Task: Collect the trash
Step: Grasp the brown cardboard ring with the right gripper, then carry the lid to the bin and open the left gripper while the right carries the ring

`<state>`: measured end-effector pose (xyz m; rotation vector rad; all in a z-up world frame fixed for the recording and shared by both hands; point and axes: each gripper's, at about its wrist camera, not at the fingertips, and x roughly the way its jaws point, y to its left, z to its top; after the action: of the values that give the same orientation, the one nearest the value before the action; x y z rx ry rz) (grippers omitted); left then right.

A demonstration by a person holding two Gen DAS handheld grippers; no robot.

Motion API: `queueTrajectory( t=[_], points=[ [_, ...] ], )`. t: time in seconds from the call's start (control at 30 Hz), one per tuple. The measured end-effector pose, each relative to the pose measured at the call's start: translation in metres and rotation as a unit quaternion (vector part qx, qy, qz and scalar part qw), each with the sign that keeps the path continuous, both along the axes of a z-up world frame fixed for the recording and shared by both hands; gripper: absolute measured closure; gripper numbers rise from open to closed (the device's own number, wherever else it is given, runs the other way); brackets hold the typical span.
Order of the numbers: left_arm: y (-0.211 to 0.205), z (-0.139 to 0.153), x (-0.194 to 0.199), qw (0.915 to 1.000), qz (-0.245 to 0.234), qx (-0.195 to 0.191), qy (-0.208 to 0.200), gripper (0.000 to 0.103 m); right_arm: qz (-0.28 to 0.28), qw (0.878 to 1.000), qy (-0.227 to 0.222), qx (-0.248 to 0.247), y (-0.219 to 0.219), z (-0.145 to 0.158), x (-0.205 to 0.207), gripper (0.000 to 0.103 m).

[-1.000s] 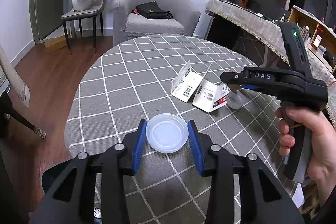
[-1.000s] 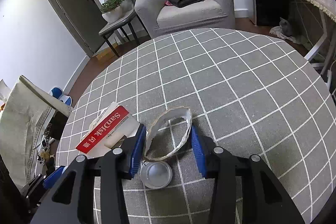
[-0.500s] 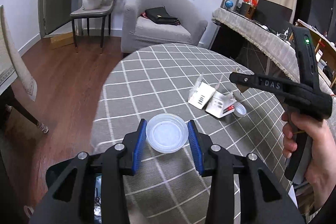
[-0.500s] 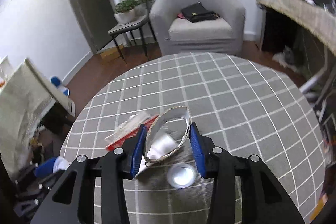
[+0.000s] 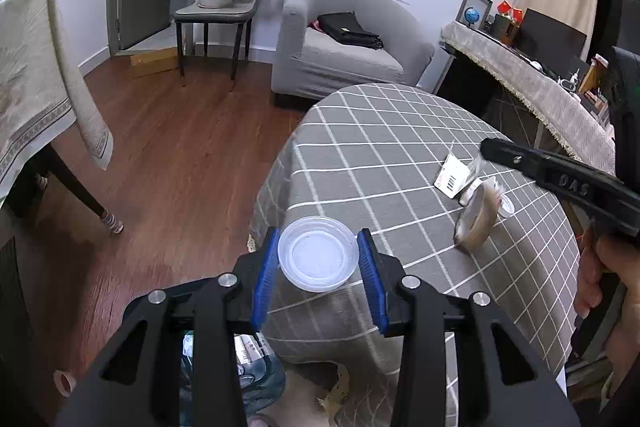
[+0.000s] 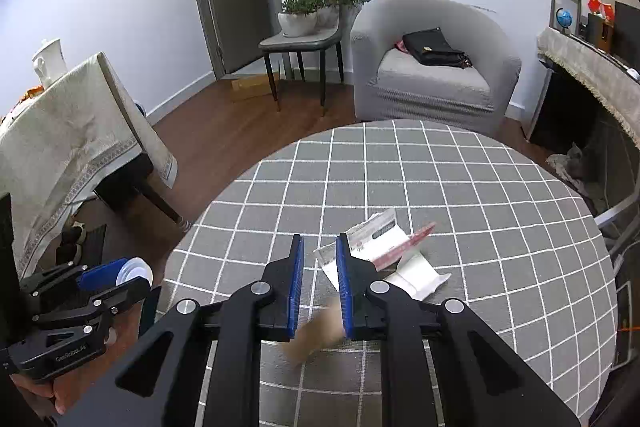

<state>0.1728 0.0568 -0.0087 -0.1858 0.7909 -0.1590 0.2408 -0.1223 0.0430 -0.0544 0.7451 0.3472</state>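
Gripping clear lid (image 5: 318, 254): left tongs (image 5: 318, 267); right tongs (image 6: 319, 281) closed, empty.

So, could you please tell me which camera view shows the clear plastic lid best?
The left wrist view: the clear plastic lid sits whole and sharp between the left gripper's blue jaws, seen from above. The right wrist view catches only a white sliver of it at the far left edge, mostly hidden behind that gripper.

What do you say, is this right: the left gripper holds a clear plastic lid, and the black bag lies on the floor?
No. The left gripper holds the clear plastic lid, but the black bag lies on the grey armchair; the right wrist view shows it.
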Motion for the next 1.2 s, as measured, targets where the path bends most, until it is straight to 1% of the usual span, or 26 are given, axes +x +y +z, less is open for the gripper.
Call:
queueTrajectory(
  t=[0.07,0.1,0.13,0.17,0.2,0.23,0.3,0.33,0.37,0.43,0.57,0.7,0.73,0.77,0.8,0.83,0.9,1.07,1.2],
  points=[
    [0.004,0.000,-0.001,1.0000,0.001,-0.005,0.000,0.061,-0.009,1.000,-0.008,0.008,-0.011,0.007,-0.002,0.087],
    [0.005,0.000,-0.001,1.0000,0.001,-0.006,0.000,0.061,-0.009,1.000,-0.003,0.013,-0.016,0.008,-0.002,0.085],
    [0.007,0.000,-0.001,1.0000,0.001,-0.007,-0.001,0.061,-0.007,1.000,0.004,0.023,-0.021,0.007,-0.003,0.076],
    [0.008,0.001,-0.001,1.0000,0.000,-0.009,-0.001,0.061,-0.005,0.999,0.005,0.031,-0.025,0.005,-0.006,0.065],
    [0.008,0.001,-0.001,0.9999,-0.002,-0.010,-0.001,0.061,0.005,0.999,0.011,0.034,-0.025,0.002,-0.010,0.061],
    [0.008,0.001,0.000,0.9999,-0.002,-0.010,0.000,0.061,0.015,0.999,0.014,0.030,-0.021,0.000,-0.013,0.060],
    [0.008,0.000,0.000,0.9999,0.001,-0.013,0.002,0.061,0.043,0.999,0.016,0.013,-0.007,-0.006,-0.019,0.051],
    [0.009,0.000,0.000,0.9999,0.002,-0.015,0.004,0.061,0.049,0.999,0.017,0.001,0.001,-0.010,-0.021,0.045],
    [0.008,0.001,0.000,0.9999,0.002,-0.015,0.005,0.061,0.054,0.998,0.019,-0.013,0.008,-0.014,-0.022,0.045],
    [0.009,0.001,-0.002,0.9999,0.001,-0.014,0.003,0.061,0.076,0.996,0.021,-0.038,0.026,-0.022,-0.021,0.045],
    [0.014,0.003,-0.006,0.9999,0.003,-0.012,0.001,0.061,0.097,0.994,0.032,-0.048,0.050,-0.032,-0.017,0.045],
    [0.024,0.003,-0.008,0.9998,0.013,-0.018,0.001,0.061,0.111,0.991,0.058,-0.046,0.065,-0.044,-0.010,0.045],
    [0.027,0.003,-0.009,0.9997,0.015,-0.020,0.002,0.061,0.111,0.991,0.061,-0.050,0.068,-0.046,-0.008,0.049],
    [0.030,0.003,-0.009,0.9997,0.015,-0.020,0.002,0.061,0.111,0.990,0.063,-0.056,0.071,-0.048,-0.008,0.059],
    [0.032,0.003,-0.010,0.9997,0.016,-0.020,0.002,0.061,0.108,0.990,0.065,-0.059,0.073,-0.049,-0.007,0.063],
    [0.034,0.002,-0.010,0.9997,0.017,-0.019,0.003,0.061,0.106,0.990,0.066,-0.059,0.072,-0.049,-0.008,0.072],
    [0.038,0.000,-0.012,0.9996,0.019,-0.018,0.006,0.061,0.106,0.991,0.064,-0.059,0.076,-0.047,-0.007,0.084],
    [0.051,-0.010,-0.015,0.9992,0.031,-0.016,0.020,0.061,0.120,0.990,0.052,-0.054,0.092,-0.038,-0.011,0.085],
    [0.061,-0.021,-0.017,0.9986,0.040,-0.007,0.035,0.061,0.136,0.989,0.054,-0.028,0.104,-0.032,-0.014,0.085]
  ],
)
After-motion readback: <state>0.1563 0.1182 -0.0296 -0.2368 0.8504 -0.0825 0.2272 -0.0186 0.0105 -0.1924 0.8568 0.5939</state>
